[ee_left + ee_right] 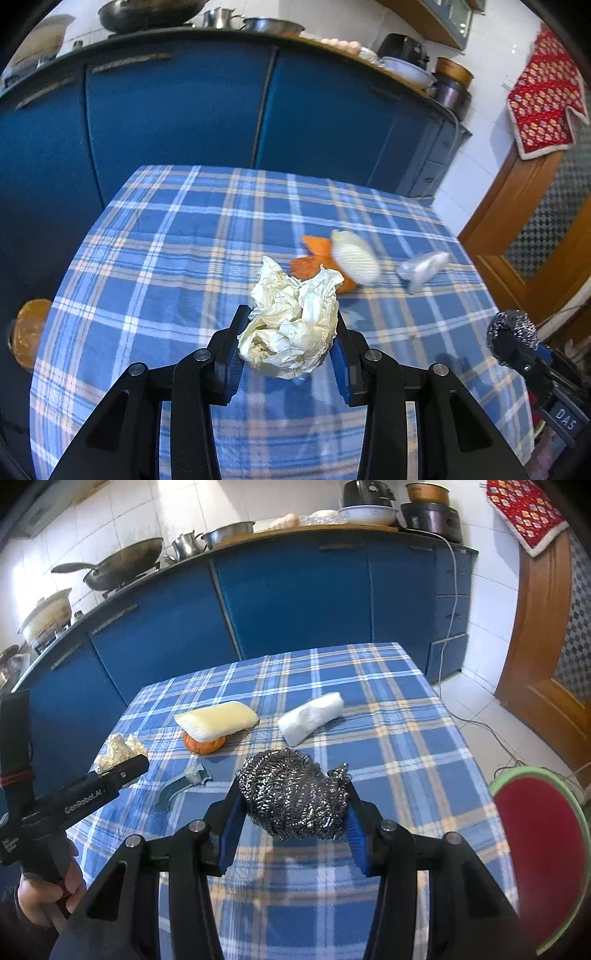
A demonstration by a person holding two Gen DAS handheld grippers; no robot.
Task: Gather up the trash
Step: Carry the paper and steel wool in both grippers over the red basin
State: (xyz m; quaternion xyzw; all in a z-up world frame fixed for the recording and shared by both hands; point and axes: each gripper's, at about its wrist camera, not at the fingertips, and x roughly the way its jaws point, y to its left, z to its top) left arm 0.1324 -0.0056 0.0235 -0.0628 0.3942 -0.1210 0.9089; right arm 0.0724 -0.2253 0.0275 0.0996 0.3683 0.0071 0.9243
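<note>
Crumpled paper (291, 325) sits clamped in my left gripper (290, 332), lifted above the blue plaid tablecloth (177, 236). My right gripper (295, 805) is clamped on a steel wool scourer (293, 794). On the cloth lie a yellow sponge (218, 718) resting on an orange thing (204, 744), a white wad (310, 712) and a grey scrap (181, 788).
</note>
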